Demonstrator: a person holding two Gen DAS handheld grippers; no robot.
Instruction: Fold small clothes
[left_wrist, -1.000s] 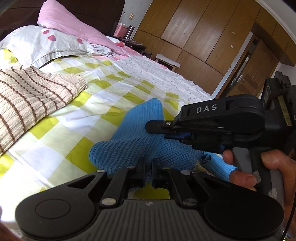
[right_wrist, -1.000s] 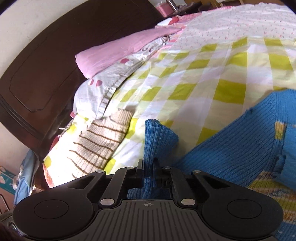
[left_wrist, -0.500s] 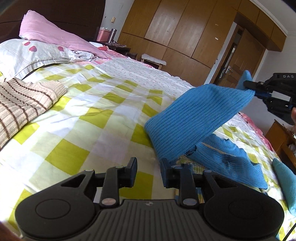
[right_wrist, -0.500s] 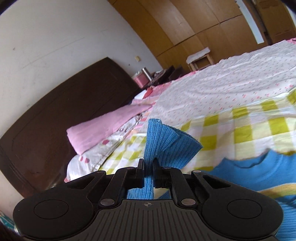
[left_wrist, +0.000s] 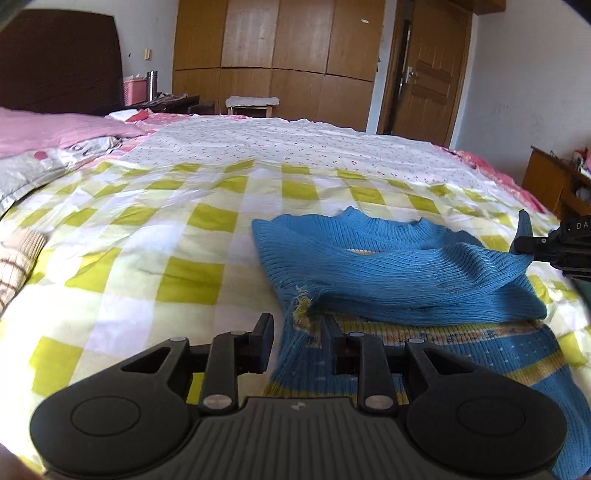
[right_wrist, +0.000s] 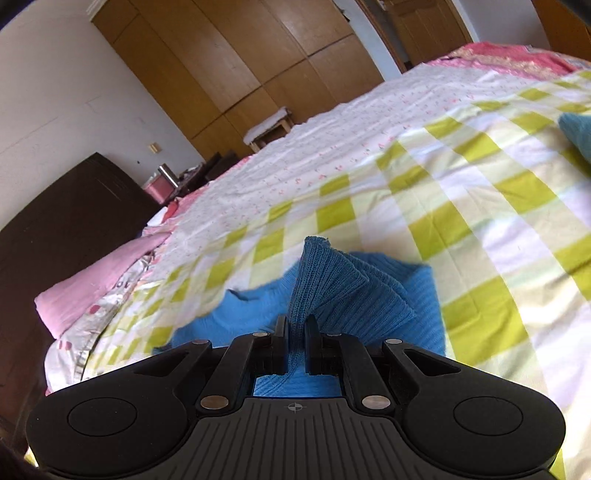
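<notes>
- A blue sweater (left_wrist: 402, 273) is lying on a bed, on a sheet with yellow and white squares (left_wrist: 155, 236).
- One blue sleeve (left_wrist: 436, 280) is lying folded across the front of the sweater, from the left side over to the right side.
- Under the sleeve, the lower part of the sweater is showing yellow stripes and small dots.
- The left gripper (left_wrist: 297, 341) is sitting low at the near left edge of the sweater.
- Its two fingers (left_wrist: 263, 343) are standing wide apart, and the sweater's edge is lying in the gap between them. They are not pinching it.
- The right gripper (right_wrist: 295, 345) is holding the end of the sleeve (right_wrist: 332, 288).
- Its two fingers (right_wrist: 280, 345) are squeezing close together with the blue cuff clamped between them, and the cuff is sticking up past the tips.
- In the left camera's view, the right gripper (left_wrist: 532, 243) is showing at the far right edge, with the blue cuff poking up above it.
- A pink pillow (left_wrist: 55, 129) and a gray-white pillow (left_wrist: 33, 173) are lying at the head of the bed, well apart from the sweater.
- A striped tan and brown cloth (left_wrist: 16, 258) is lying at the left edge of the bed.
- A white sheet with tiny pink dots (left_wrist: 295, 147) is covering the far half of the bed.
- Brown wooden closets (left_wrist: 273, 55) and a brown door (left_wrist: 424, 74) are standing behind the bed.
</notes>
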